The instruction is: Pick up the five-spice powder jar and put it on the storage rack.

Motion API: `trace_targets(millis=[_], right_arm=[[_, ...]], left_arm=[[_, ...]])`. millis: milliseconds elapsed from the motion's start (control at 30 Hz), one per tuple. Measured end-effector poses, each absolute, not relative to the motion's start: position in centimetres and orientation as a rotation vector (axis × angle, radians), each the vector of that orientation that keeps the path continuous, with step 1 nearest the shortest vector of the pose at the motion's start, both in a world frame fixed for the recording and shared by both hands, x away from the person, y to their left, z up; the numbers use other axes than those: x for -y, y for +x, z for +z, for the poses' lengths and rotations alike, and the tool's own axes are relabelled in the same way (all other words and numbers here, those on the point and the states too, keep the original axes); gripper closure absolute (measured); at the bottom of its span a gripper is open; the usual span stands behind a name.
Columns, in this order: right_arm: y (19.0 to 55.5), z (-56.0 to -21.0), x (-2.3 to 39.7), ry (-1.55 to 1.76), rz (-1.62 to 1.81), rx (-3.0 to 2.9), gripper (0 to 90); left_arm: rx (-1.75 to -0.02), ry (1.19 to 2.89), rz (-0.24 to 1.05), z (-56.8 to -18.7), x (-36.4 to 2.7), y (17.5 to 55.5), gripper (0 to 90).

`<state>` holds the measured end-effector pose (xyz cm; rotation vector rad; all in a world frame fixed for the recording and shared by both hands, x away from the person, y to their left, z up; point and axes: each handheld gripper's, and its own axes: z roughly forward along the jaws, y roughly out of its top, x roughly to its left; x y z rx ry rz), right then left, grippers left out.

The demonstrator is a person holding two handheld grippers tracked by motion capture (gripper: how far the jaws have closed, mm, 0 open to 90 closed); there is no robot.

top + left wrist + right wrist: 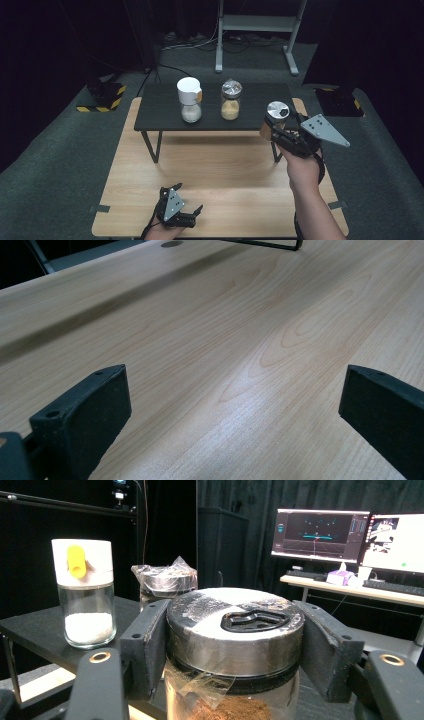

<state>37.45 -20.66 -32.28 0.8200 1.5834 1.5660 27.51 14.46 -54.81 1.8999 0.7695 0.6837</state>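
Spice jar, metal-lidded, brown powder inside: clamped between both jaws of right gripper, pads at lid height, held off the right end of the black shelf. Left gripper: jaws apart, empty, over wooden table.

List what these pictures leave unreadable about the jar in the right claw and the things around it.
- Held jar: base cut off by the bottom edge of the right gripper view; in the high view the right claw covers its body.
- Middle jar: lower part hidden behind the held jar in the right gripper view.
- Monitor: content too small to read.
- Left claw: body out of frame; small in the high view.
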Motion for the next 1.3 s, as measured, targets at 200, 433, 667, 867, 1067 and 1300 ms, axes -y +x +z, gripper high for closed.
trace_targets(millis=[200,433,667,867,1067,1300], right_arm=[[38.1,-32.1,20.3,0.823,1.562,-1.579,34.6],[39.0,-31.9,20.1,0.821,1.559,-1.572,34.6],[39.9,-31.8,19.8,0.824,1.552,-1.566,34.6],[40.5,-31.9,19.7,0.838,1.55,-1.567,34.6],[41.0,-31.9,19.7,0.845,1.548,-1.568,34.6],[41.8,-32.0,19.5,0.851,1.545,-1.568,34.6]], left_arm=[[-0.771,1.896,0.683,-54.8,-14.5,27.5,0.6],[-0.77,1.894,0.682,-54.8,-14.5,27.5,0.6],[-0.771,1.893,0.679,-54.8,-14.5,27.5,0.6],[-0.77,1.893,0.681,-54.8,-14.5,27.5,0.6],[-0.77,1.894,0.681,-54.8,-14.5,27.5,0.6],[-0.771,1.892,0.679,-54.8,-14.6,27.5,0.6]])
